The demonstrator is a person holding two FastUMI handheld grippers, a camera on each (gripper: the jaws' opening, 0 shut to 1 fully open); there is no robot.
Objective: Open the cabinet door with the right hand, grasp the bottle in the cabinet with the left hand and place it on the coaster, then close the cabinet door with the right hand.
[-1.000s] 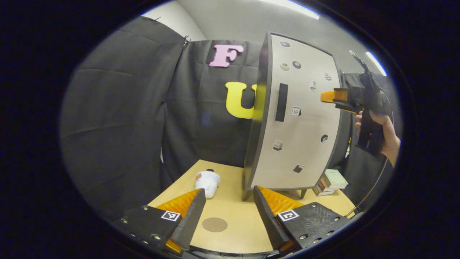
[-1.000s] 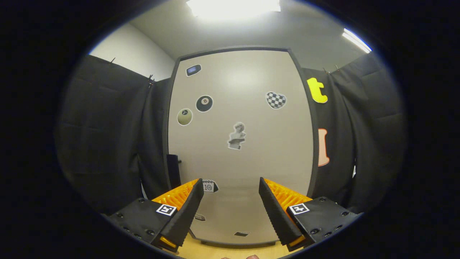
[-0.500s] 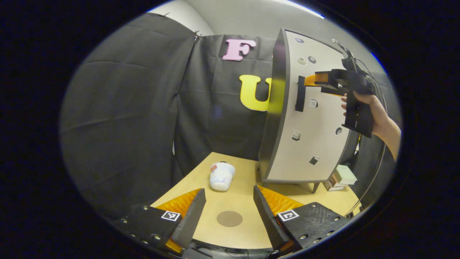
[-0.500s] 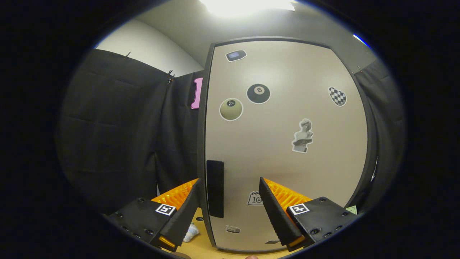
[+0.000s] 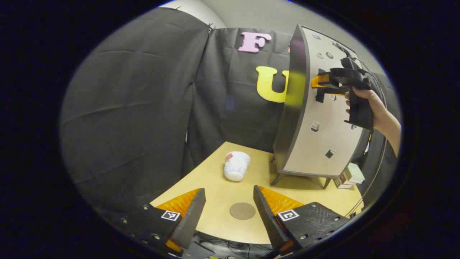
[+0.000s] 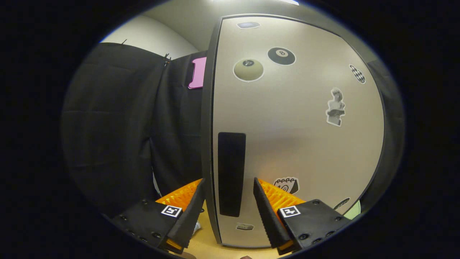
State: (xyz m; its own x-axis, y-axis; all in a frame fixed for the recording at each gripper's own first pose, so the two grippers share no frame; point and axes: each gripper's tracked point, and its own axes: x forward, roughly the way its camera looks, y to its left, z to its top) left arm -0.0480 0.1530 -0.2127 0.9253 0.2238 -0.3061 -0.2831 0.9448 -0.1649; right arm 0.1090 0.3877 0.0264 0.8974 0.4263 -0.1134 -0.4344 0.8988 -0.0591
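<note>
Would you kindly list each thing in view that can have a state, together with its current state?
Cabinet door: closed.
Door handle: between the right gripper's open fingers, not yet clamped.
Right gripper: open, at the handle.
Left gripper: open, empty, above the table.
Coaster: flat on the table, bare.
White packet: lying on its side on the table.

We see black cloth walls [image 5: 143, 108] on the booth's sides, a pale plaster wall [image 6: 151, 34] and grey ceiling [image 5: 258, 14] above them. Light wood table [image 5: 215, 194] below, small stacked boxes [image 5: 348, 175] at its far right corner.
</note>
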